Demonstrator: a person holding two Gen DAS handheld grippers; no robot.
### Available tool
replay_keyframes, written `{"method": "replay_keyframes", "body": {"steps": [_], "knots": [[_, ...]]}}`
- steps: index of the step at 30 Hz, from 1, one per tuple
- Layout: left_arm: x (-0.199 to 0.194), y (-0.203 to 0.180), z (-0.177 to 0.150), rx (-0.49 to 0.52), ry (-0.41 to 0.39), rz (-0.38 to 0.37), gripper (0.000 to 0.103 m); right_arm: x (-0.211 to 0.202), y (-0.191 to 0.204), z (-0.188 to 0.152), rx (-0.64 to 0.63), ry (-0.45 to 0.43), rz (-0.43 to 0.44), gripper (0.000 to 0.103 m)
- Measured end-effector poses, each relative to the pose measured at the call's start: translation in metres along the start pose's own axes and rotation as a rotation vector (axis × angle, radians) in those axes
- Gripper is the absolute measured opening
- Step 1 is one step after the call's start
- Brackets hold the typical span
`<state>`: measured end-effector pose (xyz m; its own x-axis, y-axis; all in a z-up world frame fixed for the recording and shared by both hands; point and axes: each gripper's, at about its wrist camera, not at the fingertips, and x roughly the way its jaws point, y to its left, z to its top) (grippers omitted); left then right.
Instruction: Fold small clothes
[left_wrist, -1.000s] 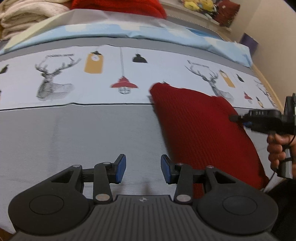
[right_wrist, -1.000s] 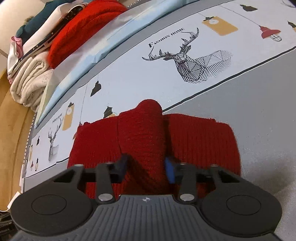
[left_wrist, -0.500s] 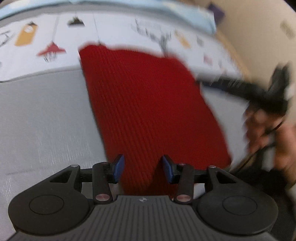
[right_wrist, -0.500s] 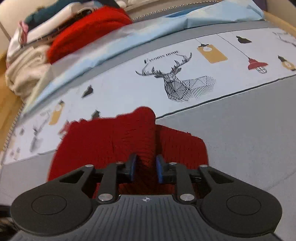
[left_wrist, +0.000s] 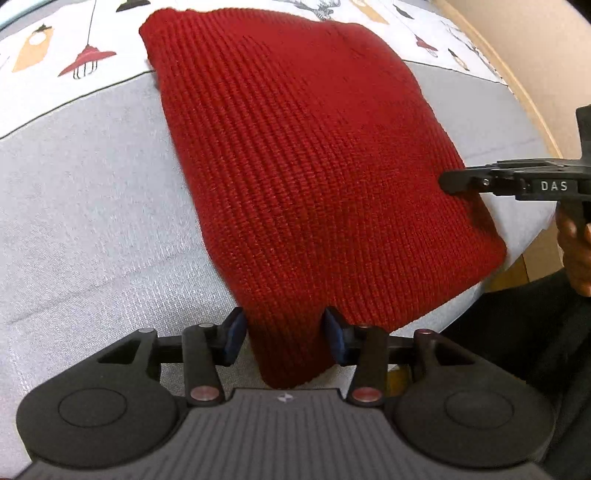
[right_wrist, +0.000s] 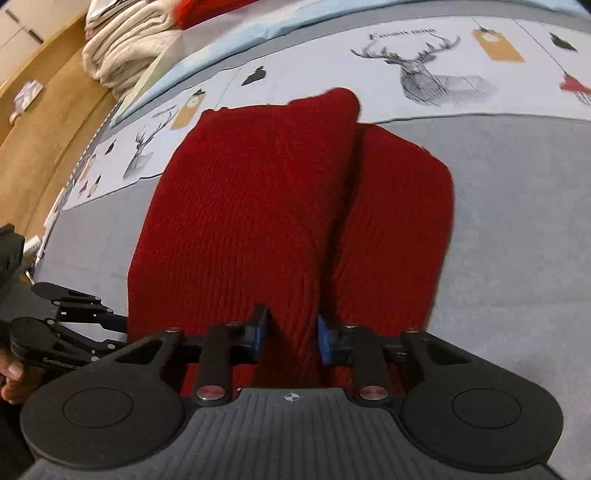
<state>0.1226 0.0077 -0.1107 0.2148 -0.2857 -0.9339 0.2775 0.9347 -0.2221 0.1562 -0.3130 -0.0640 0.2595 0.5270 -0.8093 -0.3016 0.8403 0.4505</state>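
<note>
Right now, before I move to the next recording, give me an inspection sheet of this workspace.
Surface: bed cover, grey with a white band printed with deer and lamps.
Job's things: one red knit garment lying partly folded, a raised fold running along it in the right wrist view.
Clutter: stack of folded cream textiles at the far edge, something red beside it.
Grippers: left gripper straddles the near corner of the garment, its jaws have just been opening; right gripper is closed on the raised fold.
Cables: nothing seen.
Surroundings: wooden floor beside the bed; a hand on the right gripper's handle.
</note>
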Motion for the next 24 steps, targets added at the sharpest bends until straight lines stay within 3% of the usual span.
{"method": "replay_keyframes", "body": {"steps": [5,10,14,19,24], "knots": [[-0.038,0.001,-0.002,-0.049,-0.089,0.003,0.056,-0.017,-0.003,-0.004,0.028,-0.06,-0.024,0.049],[-0.098,0.012,0.0,-0.051,-0.19,0.089,0.072,-0.029,-0.029,-0.001,0.193,-0.151,-0.038,0.067],[-0.129,0.017,0.012,-0.057,-0.255,0.076,0.079,-0.026,-0.051,-0.005,0.333,-0.146,-0.042,0.078],[-0.114,0.029,0.026,-0.088,-0.286,0.028,0.082,-0.014,-0.073,-0.007,0.483,-0.106,-0.067,0.078],[-0.07,0.059,0.051,-0.232,-0.221,-0.098,0.088,0.004,-0.073,-0.003,0.457,-0.041,-0.083,0.078]]}}
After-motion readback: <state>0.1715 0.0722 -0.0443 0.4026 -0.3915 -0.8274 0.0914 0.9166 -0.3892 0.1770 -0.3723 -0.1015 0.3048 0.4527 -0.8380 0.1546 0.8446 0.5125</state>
